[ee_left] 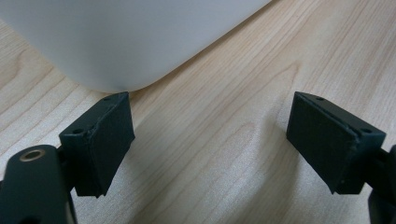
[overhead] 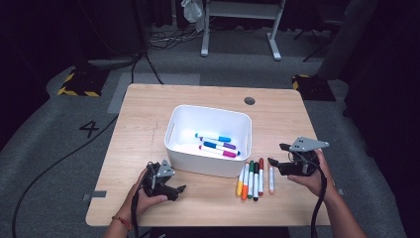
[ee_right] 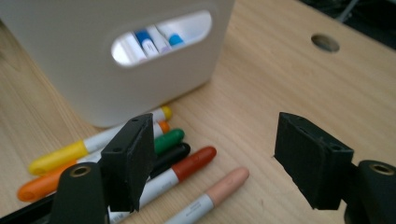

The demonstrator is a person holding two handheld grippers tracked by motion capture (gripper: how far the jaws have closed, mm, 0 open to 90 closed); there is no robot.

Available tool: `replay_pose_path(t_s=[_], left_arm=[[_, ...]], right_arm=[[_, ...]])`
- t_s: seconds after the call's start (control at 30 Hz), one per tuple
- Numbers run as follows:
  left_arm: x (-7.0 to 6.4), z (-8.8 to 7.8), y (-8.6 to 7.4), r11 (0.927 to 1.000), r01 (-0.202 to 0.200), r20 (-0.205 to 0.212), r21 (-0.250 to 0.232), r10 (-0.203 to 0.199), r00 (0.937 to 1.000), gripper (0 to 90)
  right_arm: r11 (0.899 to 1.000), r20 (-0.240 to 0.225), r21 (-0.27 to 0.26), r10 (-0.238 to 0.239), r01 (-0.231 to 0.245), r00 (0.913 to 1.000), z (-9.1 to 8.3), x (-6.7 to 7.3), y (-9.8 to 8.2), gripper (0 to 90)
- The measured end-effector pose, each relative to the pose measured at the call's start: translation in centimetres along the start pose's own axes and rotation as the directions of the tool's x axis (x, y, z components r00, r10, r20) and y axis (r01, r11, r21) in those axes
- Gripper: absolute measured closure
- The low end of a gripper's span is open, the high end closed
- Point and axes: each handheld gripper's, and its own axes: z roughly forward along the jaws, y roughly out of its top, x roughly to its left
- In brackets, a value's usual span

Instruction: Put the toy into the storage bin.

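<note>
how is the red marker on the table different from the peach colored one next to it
The red marker has a dark red cap; the peach marker has a pale peach one. In the high view, the red marker lies packed against the other markers beside the white bin, while the peach marker lies slightly apart, nearest the right tongs. Both have white barrels and lie flat on the table.
</note>
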Motion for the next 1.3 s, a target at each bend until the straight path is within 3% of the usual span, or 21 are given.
replay_pose_path(t_s=[0.2, 0.37, 0.57, 0.67, 0.87, 0.97, 1.2, 1.3], left_arm=[[0.0, 0.0, 0.0, 1.0, 0.0, 0.001, 0.0, 0.0, 1.0, 15.0], [0.0, 0.0, 0.0, 1.0, -0.001, 0.001, 0.0, 0.001, 1.0, 15.0], [0.0, 0.0, 0.0, 1.0, -0.001, 0.0, 0.0, 0.001, 1.0, 15.0], [0.0, 0.0, 0.0, 1.0, -0.001, 0.001, 0.0, 0.001, 1.0, 15.0], [0.0, 0.0, 0.0, 1.0, -0.001, 0.001, 0.0, 0.001, 1.0, 15.1], [0.0, 0.0, 0.0, 1.0, 0.0, 0.001, 0.0, 0.0, 1.0, 15.1], [0.0, 0.0, 0.0, 1.0, -0.001, 0.0, 0.0, 0.001, 1.0, 15.0], [0.0, 0.0, 0.0, 1.0, 0.0, 0.0, 0.0, 0.0, 1.0, 15.1]], right_arm=[[0.995, 0.013, 0.048, 0.087, -0.088, 0.9961, 2.2, -1.0, -2.5, 34.8], [0.989, 0.03, 0.115, 0.093, -0.096, 0.9952, 3.8, -1.1, -4.2, 35.5], [0.981, 0.022, 0.147, 0.122, -0.124, 0.9923, 4.9, -1.4, -5.1, 38.3], [0.975, 0.017, 0.161, 0.153, -0.154, 0.988, 5.4, -1.7, -5.6, 45.8], [0.969, 0.044, 0.142, 0.196, -0.201, 0.9796, 5.4, -2.6, -6.1, 61.3], [0.973, 0.07, 0.135, 0.178, -0.186, 0.9815, 5.3, -2.8, -6.3, 73.2], [0.974, 0.052, 0.11, 0.196, -0.2, 0.9793, 4.9, -3.4, -6.7, 74.7], [0.975, 0.031, 0.077, 0.205, -0.206, 0.9783, 4.2, -3.7, -6.5, 74.7]])
